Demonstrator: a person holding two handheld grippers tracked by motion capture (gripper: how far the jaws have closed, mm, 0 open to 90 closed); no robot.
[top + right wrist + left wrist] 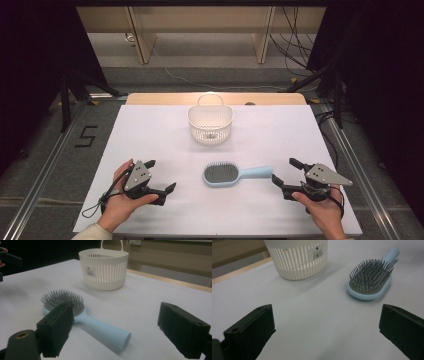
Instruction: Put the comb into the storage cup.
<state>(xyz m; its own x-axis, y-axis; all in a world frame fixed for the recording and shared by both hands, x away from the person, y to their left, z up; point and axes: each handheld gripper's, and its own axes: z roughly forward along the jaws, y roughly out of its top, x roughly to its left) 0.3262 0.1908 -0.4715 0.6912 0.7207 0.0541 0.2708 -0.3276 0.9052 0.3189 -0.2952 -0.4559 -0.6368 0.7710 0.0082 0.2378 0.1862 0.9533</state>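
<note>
Pale-blue plastic paddle hairbrush (235, 174) with dark grey bristles looks light and rigid; its smooth, rounded handle may slip, so the handle's middle seems the best place to pinch, clear of the springy bristle pad. It lies bristles-up on the white table (150, 135), just in front of the white slotted plastic basket (210, 123), handle toward the right gripper (284, 176), whose jaws stand apart near the handle's tip. Left of the brush, the left gripper (160, 176) is also spread wide, holding nothing.
</note>
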